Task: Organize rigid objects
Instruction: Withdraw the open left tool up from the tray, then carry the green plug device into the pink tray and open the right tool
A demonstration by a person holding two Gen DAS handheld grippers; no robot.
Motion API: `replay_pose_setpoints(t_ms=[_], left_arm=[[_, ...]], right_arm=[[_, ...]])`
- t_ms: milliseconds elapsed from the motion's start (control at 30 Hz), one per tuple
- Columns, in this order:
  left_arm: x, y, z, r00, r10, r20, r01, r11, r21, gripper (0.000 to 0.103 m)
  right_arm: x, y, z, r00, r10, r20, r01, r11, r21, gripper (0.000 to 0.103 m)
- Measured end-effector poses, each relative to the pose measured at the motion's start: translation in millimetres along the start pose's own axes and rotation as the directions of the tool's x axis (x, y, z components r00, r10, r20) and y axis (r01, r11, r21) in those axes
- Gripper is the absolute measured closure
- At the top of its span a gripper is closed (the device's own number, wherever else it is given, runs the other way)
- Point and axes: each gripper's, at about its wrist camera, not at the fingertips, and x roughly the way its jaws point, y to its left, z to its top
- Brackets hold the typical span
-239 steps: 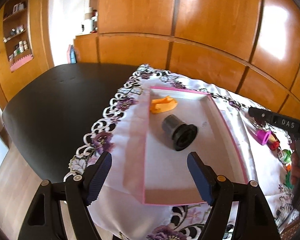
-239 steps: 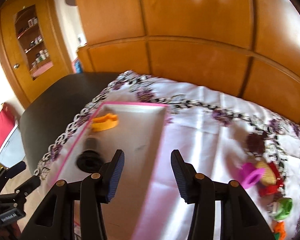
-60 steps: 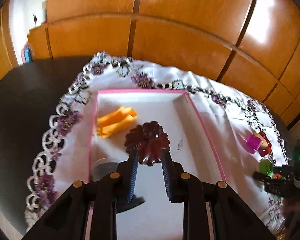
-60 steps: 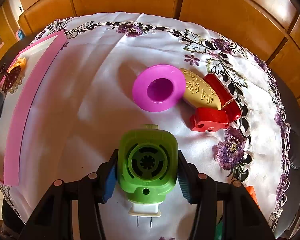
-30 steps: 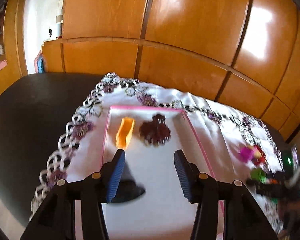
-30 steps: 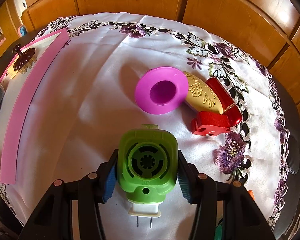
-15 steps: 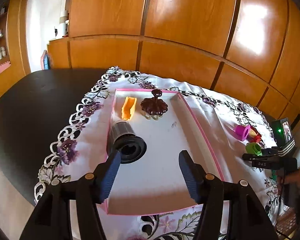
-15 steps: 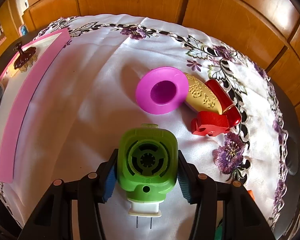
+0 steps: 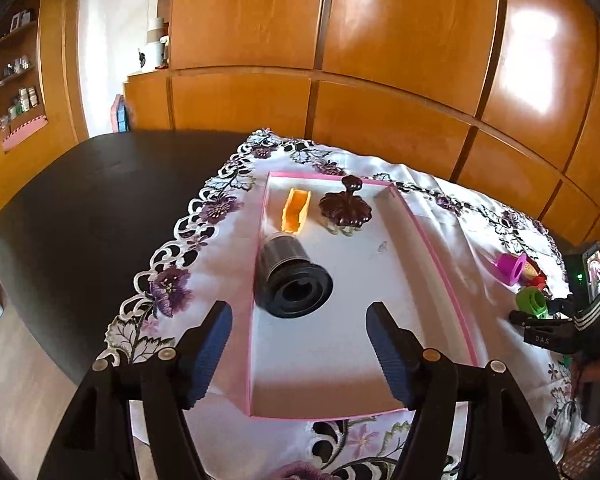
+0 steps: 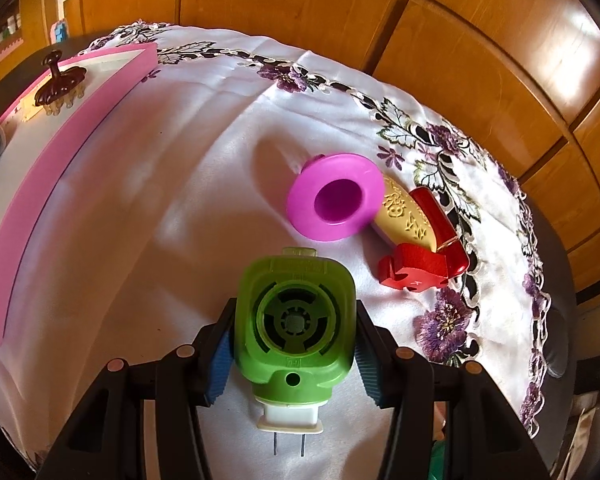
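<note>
left wrist view: left gripper (image 9: 298, 340) is seen w/ jaws opening and nothing between them, hung over the near end of the pink tray (image 9: 444, 264). three things are already laid in the tray: orange piece (image 9: 295, 211) and brown flower-shaped knob (image 9: 345, 209) by the far edge, black cylinder (image 9: 290, 278) along the left wall, approx mid-length. rest of the tray floor is bare. tray is set on the embroidered cloth (image 9: 452, 200), near its left edge.

right wrist view: right gripper (image 10: 294, 340) is clamped on the green plug-in unit (image 10: 295, 326), pads pressed on both its sides, prongs pointed back at the camera. unit is held above the cloth, well apart from the tray at far left. pink funnel (image 10: 334, 202), yellow embossed piece (image 10: 408, 216) and red block (image 10: 416, 270) are left in a touching cluster toward the cloth's right edge.

progress, as judged: 3 items sorted, 1 in hand, at least 3 to go; approx half done.
</note>
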Motion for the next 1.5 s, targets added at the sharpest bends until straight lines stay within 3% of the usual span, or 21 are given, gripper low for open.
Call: replay_pose_setpoints(t_ms=[233, 600, 867, 1000, 1333, 1500], left_arm=[[1.1, 5.3, -4.5, 1.0, 0.001, -0.013, -0.001, 1.0, -0.022, 0.032], [2.6, 17.5, -7.9, 1.0, -0.002, -0.015, 0.001, 0.998, -0.055, 0.032], [0.4, 24.7, -9.1, 1.0, -0.001, -0.005, 0.001, 0.997, -0.076, 0.032], [2.8, 27.5, -9.9, 1.0, 0.007, -0.013, -0.008, 0.996, -0.084, 0.03], [5.3, 40.0, -9.0, 1.0, 0.023, -0.017, -0.025, 0.993, -0.119, 0.027], [6.9, 46.6, -7.4, 0.999, 0.031, -0.02, -0.033, 0.99, -0.136, 0.027]], right_arm=[[-0.9, -2.4, 1.6, 1.0, 0.013, -0.007, -0.013, 0.999, 0.041, 0.05], [-7.9, 16.6, 7.6, 0.987, 0.162, -0.014, -0.16, 0.981, 0.107, 0.05], [-10.6, 25.6, 7.1, 0.979, 0.204, -0.008, -0.201, 0.967, 0.158, 0.05], [-29.6, 27.5, 17.0, 0.966, 0.248, 0.066, -0.256, 0.947, 0.195, 0.05], [-76.0, 98.7, 49.0, 0.911, 0.367, 0.189, -0.379, 0.925, 0.03, 0.05], [-73.6, 134.1, 73.6, 0.904, 0.389, 0.179, -0.389, 0.92, -0.036, 0.05]])
